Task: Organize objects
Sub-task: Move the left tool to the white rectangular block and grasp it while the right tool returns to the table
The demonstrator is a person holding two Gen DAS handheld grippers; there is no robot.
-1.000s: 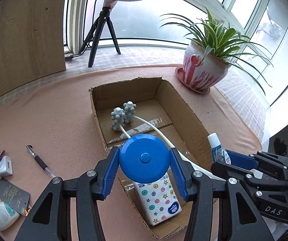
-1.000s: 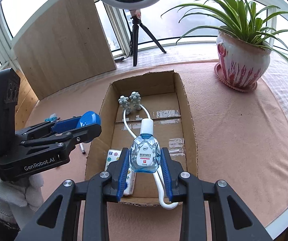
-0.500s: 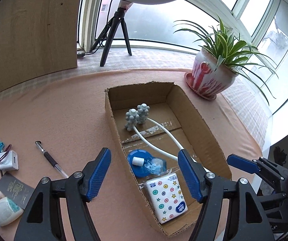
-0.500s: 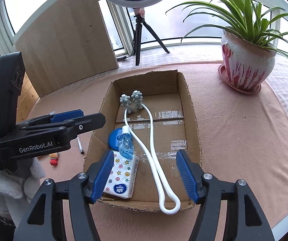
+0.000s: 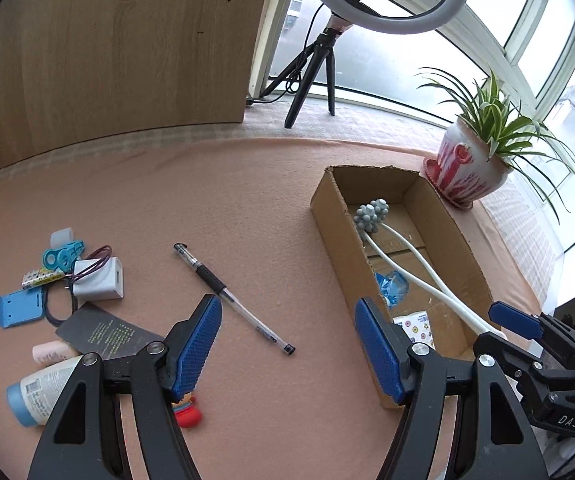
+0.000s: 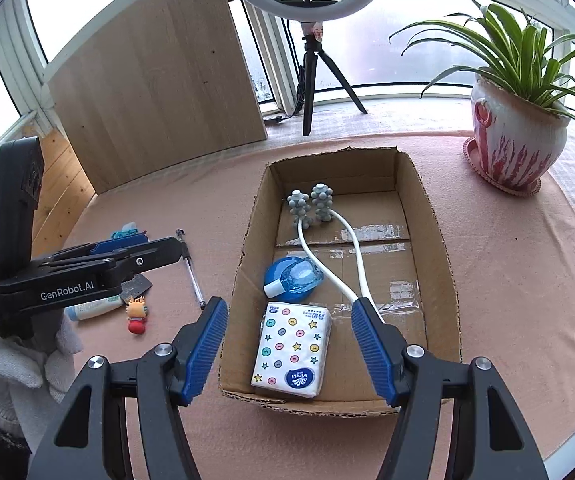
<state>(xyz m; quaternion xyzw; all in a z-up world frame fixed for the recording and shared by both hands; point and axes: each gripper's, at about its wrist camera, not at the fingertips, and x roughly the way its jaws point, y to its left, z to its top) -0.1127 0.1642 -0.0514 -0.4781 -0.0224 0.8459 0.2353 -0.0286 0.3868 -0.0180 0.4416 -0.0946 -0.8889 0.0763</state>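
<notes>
By a bright window, a peach-covered desk (image 6: pixel 507 280) carries a cardboard box (image 6: pixel 439 240) holding one tissue pack (image 6: pixel 293 350), one blue disc (image 6: pixel 275 274), one small bottle (image 6: pixel 299 276) and one white massager (image 6: pixel 315 204). The right tool (image 6: pixel 287 348) tilts down above the box's near end, jaws wide, empty. The left tool (image 5: pixel 287 348) hangs wide over one pen (image 5: pixel 231 298) beside the box.

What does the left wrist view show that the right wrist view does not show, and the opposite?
Only the left wrist view: the white adapter, the blue card and the open left gripper from behind.

Only the right wrist view: the blue disc under the bottle, and the gloved hand.

Both: box, massager, tissue pack, pen, plant.
</notes>
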